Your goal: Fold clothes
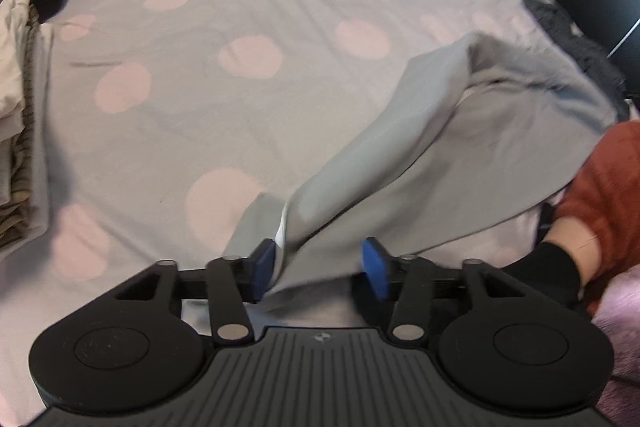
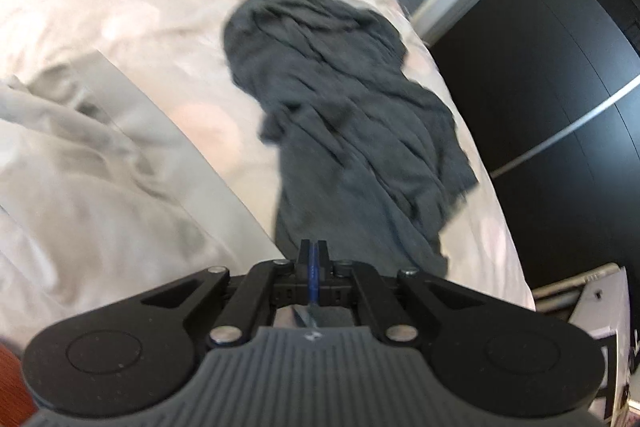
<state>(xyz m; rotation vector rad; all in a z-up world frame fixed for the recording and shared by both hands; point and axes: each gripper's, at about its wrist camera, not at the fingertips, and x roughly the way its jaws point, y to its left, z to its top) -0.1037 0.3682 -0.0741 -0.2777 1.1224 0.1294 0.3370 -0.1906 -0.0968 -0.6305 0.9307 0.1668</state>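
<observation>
Grey garment drapes between the open left tongs.

You've got loads of open bed in the middle to move through. The clothes stack walls off the left edge, the light grey garment drapes across the near right, and the crumpled dark garment sits right by the bed's right edge.

Grey bedsheet with pink dots
Dark glossy wardrobe door with thin silver strip just beside the bed.
</observation>
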